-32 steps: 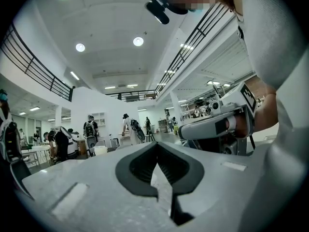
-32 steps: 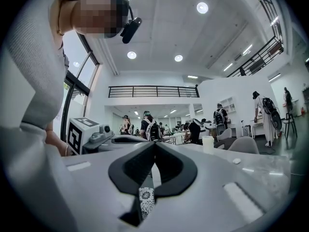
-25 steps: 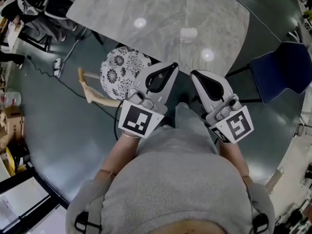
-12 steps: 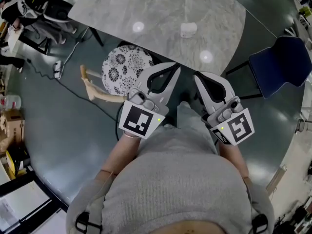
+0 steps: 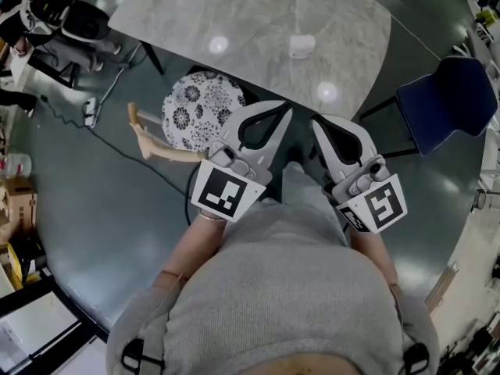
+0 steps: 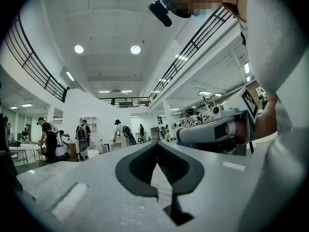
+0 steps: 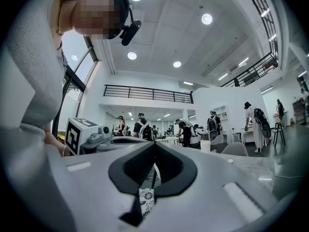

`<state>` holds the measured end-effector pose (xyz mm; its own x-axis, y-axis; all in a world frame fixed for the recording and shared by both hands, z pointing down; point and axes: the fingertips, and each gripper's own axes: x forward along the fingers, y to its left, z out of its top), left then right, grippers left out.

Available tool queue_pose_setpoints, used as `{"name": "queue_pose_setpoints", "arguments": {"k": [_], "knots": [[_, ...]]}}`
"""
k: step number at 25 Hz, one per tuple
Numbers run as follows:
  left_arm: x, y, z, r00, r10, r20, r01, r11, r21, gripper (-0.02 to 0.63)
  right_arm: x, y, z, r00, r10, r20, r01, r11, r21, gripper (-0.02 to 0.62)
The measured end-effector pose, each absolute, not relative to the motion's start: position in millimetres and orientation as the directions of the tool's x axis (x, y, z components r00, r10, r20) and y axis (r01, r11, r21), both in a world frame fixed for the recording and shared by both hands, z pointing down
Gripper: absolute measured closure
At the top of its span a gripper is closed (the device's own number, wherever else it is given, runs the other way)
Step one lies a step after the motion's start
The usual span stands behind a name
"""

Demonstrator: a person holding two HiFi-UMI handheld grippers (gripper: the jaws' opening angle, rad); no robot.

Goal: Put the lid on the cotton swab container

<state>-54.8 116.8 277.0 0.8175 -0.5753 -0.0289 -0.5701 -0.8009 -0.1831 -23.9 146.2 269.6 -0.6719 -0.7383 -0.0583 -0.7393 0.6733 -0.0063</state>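
From the head view, the only print to read is the black-and-white square marker on each cube, a pattern rather than letters. The left gripper (image 5: 280, 106) and right gripper (image 5: 318, 121) are held side by side and level in front of a person in a grey top (image 5: 297, 287), their tips close together and just short of the near edge of the grey marbled table (image 5: 258, 45). The cotton swab container (image 5: 301, 47) is a small white box standing alone on the tabletop, well ahead of both grippers with bare marble all round it; it is too small to tell whether its lid is on. A flower-patterned stool (image 5: 195, 108) sits half under the table edge to the left, and a blue chair (image 5: 449, 100) stands clear on the dark floor (image 5: 101, 209) to the right. In the left gripper view, the left gripper (image 6: 157, 145) has its dark pads pressed tip to tip with nothing between them, and the right gripper (image 6: 212, 129) shows alongside. In the right gripper view, the right gripper (image 7: 154, 143) is likewise closed and empty; the stool (image 7: 146, 199) shows below its tips, and a small white tub (image 7: 206, 145) — probably the container — stands on the table beyond, to the right of the jaws
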Motion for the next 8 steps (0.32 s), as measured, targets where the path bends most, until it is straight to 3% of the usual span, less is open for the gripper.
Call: {"name": "queue_pose_setpoints", "arguments": {"k": [8], "knots": [[-56.9, 121.8, 275.6, 0.823, -0.567, -0.029, -0.561, -0.805, -0.191, 0.606, -27.6, 149.9, 268.5, -0.669, -0.74, -0.065, -0.742, 0.671, -0.004, 0.594]]}}
